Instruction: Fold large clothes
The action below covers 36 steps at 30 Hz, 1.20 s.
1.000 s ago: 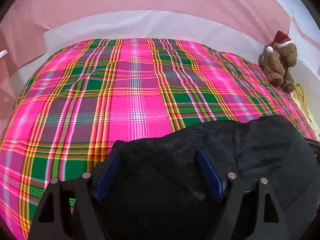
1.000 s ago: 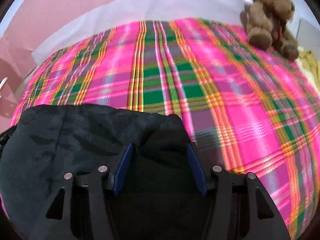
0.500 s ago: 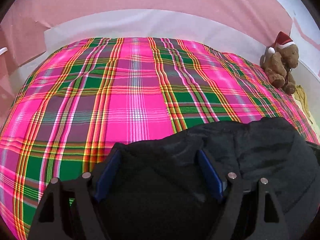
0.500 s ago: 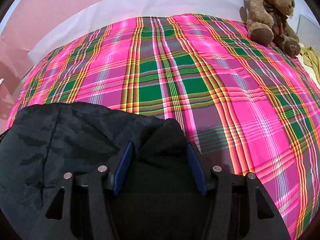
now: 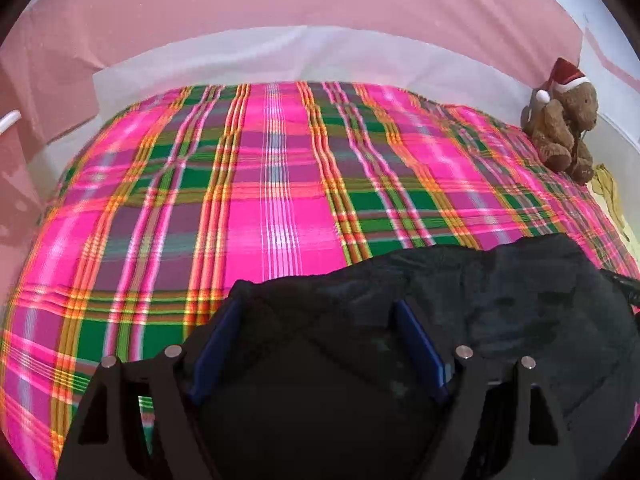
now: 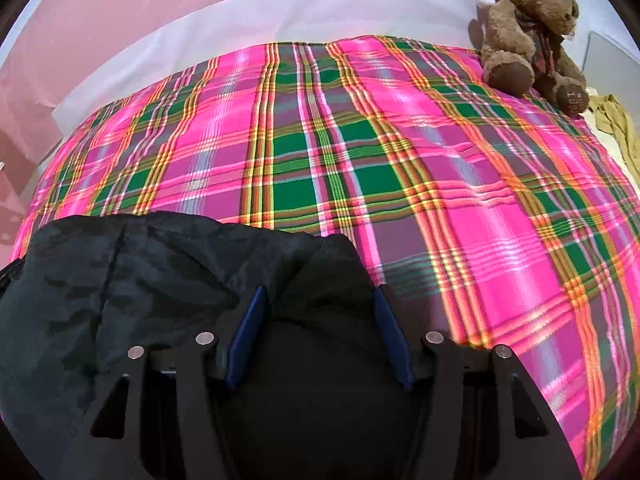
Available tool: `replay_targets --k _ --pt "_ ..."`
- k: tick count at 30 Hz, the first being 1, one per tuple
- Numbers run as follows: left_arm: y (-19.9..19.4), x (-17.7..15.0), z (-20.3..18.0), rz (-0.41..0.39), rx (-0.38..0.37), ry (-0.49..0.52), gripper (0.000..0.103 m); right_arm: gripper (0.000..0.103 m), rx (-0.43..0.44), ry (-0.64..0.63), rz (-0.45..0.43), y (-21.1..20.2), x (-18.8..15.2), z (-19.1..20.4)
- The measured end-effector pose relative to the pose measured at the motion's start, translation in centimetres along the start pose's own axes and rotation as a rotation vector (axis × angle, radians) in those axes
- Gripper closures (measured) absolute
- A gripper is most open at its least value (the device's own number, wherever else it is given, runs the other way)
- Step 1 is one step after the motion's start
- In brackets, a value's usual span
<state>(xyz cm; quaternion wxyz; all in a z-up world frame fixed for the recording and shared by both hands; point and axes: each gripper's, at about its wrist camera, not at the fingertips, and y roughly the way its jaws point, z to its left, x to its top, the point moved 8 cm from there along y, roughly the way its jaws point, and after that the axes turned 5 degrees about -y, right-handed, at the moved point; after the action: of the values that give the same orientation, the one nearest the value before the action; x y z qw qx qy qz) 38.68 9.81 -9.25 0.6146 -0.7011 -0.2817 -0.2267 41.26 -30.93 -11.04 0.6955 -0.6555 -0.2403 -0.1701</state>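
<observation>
My left gripper and right gripper each pinch a thick bunch of the black garment, low in both frames over the plaid bed cover. If one bunch slips free, the fold would likely sag unevenly. The teddy bear, upper right, could be snagged. I see no containers.
</observation>
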Motion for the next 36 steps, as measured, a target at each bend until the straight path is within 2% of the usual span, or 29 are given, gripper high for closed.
replay_targets --k 3,7,12,15,19,21,26,30,36 --pt "-2.7 0.6 -0.1 -0.040 -0.035 -0.009 0.022 0.046 0.021 0.005 -0.047 -3.1 0.2 -0.1" --pt "-6.9 0.0 0.2 -0.100 -0.043 -0.004 0.022 0.046 0.062 -0.023 -0.127 -7.7 -0.4 0.4" --pt "-10.3 -4.1 1.0 -0.110 -0.051 -0.020 0.022 0.046 0.092 -0.065 -0.162 -11.5 -4.7 0.9" --pt "-10.6 -6.5 1.2 -0.097 -0.061 -0.029 0.026 0.046 0.101 -0.040 -0.147 -11.6 -7.4 0.3" --pt "-8.7 -8.4 2.0 -0.044 -0.039 -0.047 0.029 0.046 0.081 -0.034 -0.111 -10.7 -9.3 -0.1" --pt "-8.3 -8.3 2.5 -0.043 -0.035 -0.065 0.030 0.046 0.055 -0.035 -0.102 -9.7 -9.3 -0.6" --pt "-10.3 -8.1 3.4 -0.071 -0.069 -0.107 0.031 0.046 0.047 0.002 -0.115 -10.7 -9.2 -1.4" --pt "-11.1 -8.9 5.3 -0.064 -0.076 -0.138 0.031 0.045 0.089 0.057 -0.109 -11.4 -10.5 -2.6" --pt "-9.8 -10.8 6.8 -0.009 -0.100 -0.179 0.031 0.041 0.164 0.136 -0.060 -9.9 -12.3 -3.5"
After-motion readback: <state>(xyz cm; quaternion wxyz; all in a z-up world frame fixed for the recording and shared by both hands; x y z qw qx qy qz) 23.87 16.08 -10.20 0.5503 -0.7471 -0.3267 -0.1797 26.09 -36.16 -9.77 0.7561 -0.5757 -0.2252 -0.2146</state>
